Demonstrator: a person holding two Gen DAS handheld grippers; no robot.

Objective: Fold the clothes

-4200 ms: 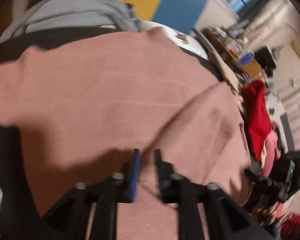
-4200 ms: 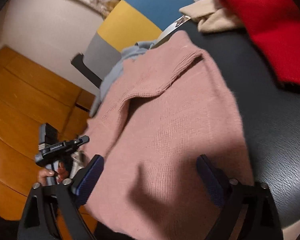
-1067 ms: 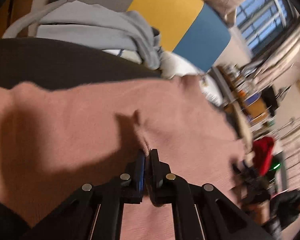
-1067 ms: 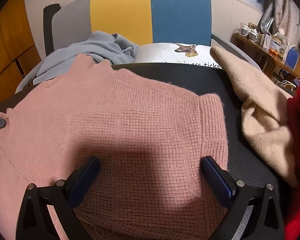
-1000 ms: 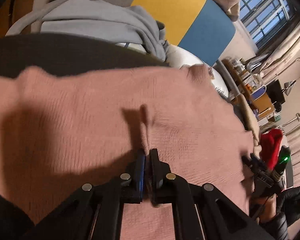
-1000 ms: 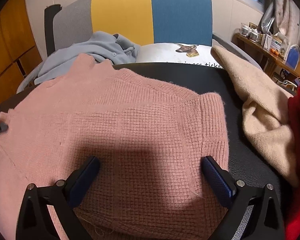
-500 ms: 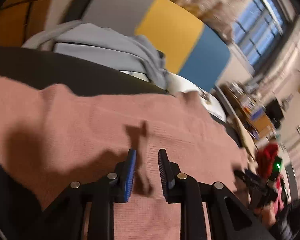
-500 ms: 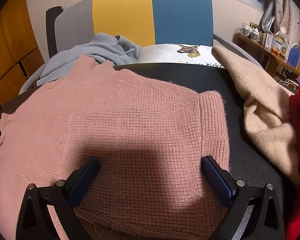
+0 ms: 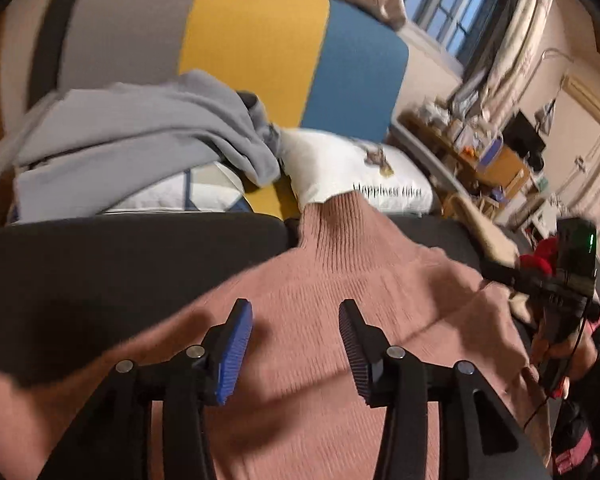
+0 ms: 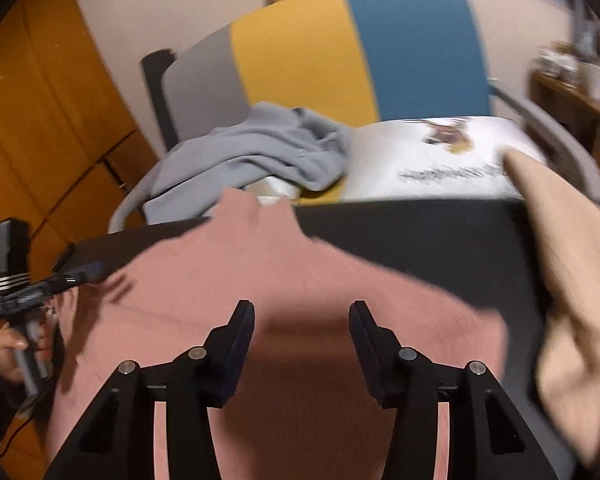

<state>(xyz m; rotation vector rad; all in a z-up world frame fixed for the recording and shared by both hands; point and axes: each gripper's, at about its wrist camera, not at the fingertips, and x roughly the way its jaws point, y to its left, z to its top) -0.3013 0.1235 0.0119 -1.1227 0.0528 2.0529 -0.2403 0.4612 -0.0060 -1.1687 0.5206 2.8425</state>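
Both of your tongs are hovering spread apart with nothing between their pads: the left tongs (image 9: 295, 332) and the right tongs (image 10: 302, 334) are each hanging over the pink sweater (image 9: 340, 360). The sweater is lying spread across the black desk (image 9: 100, 272), its ribbed collar (image 9: 336, 236) pointing toward the far edge. Beyond that edge, a grey garment (image 9: 140, 128) is lying crumpled on a grey, yellow and blue chair (image 9: 256, 40), beside a white printed cushion (image 9: 352, 172). On your right, a beige garment (image 10: 572, 288) is lying on the desk, just beside the sweater.
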